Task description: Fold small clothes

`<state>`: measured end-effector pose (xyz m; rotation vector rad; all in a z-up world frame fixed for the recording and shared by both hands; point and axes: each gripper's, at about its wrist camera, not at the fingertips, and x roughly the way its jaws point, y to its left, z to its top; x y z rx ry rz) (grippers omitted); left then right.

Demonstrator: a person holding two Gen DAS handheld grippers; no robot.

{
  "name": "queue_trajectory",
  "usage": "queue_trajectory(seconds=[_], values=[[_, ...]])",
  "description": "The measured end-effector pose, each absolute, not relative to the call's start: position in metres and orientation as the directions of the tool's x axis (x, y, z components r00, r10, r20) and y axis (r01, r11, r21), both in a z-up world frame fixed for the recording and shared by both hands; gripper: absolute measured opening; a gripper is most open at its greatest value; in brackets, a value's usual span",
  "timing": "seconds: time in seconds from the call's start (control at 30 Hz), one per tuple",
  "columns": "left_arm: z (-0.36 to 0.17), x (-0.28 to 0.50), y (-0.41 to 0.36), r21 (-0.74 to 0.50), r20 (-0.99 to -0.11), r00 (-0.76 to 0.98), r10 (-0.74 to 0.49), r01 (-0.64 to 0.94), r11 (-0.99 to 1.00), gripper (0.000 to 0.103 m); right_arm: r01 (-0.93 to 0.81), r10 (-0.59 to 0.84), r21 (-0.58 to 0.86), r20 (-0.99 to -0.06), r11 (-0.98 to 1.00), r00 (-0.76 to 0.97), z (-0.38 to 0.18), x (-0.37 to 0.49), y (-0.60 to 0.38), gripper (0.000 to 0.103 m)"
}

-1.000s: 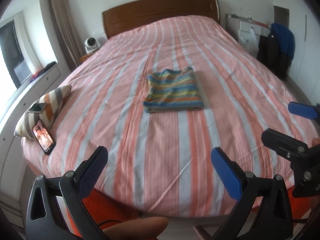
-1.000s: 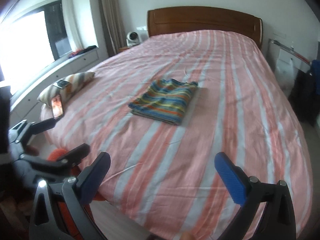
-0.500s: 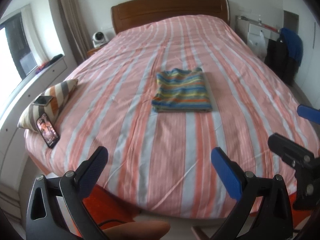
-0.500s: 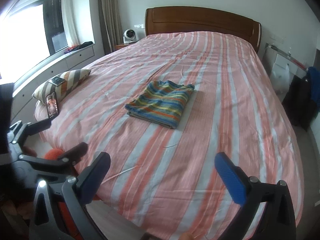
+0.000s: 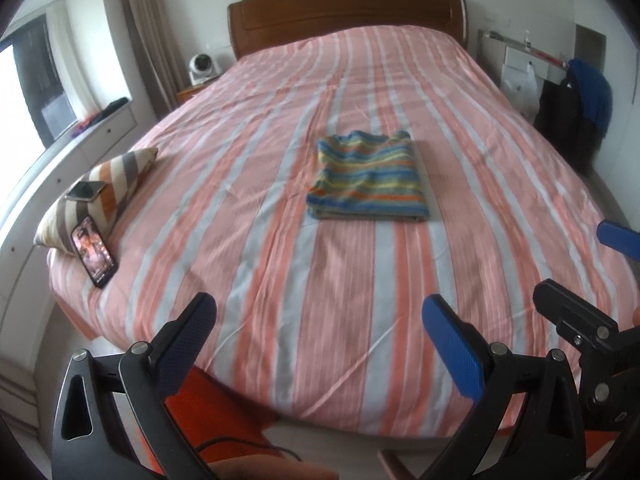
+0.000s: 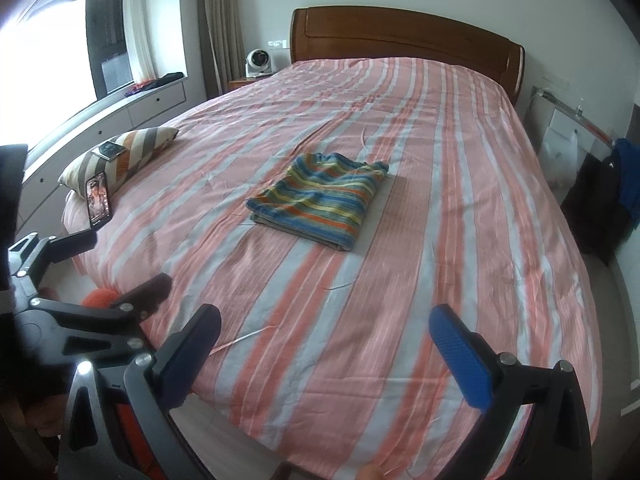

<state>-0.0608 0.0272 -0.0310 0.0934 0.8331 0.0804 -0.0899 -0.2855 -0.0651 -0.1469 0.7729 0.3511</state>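
Note:
A striped multicoloured garment (image 5: 368,178) lies folded into a flat rectangle in the middle of the pink-striped bed (image 5: 320,280); it also shows in the right wrist view (image 6: 320,198). My left gripper (image 5: 320,340) is open and empty, held off the foot of the bed, well short of the garment. My right gripper (image 6: 324,352) is open and empty, also beyond the foot of the bed. Each gripper shows at the edge of the other's view: the right one (image 5: 580,280) and the left one (image 6: 116,264).
A striped pillow (image 5: 100,192) with a phone on top lies at the bed's left edge, and another phone (image 5: 94,250) leans against it. A wooden headboard (image 5: 344,12) is at the far end. Dark clothes hang at the right (image 5: 576,108). Something orange (image 5: 208,412) is below.
Both grippers have pulled back from the bed and risen a little; the garment looks farther away. The garment has not moved. Both grippers stay open.

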Motion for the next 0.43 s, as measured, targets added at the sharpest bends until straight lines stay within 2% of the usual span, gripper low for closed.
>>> queue_trajectory(seconds=[0.43], values=[[-0.0296, -0.0624, 0.0253, 0.121, -0.718, 0.686, 0.119, -0.045, 0.992, 0.103, -0.344, 0.246, 0.005, -0.71, 0.939, 0.66, -0.0684, -0.085, -0.2919, 0.103]])
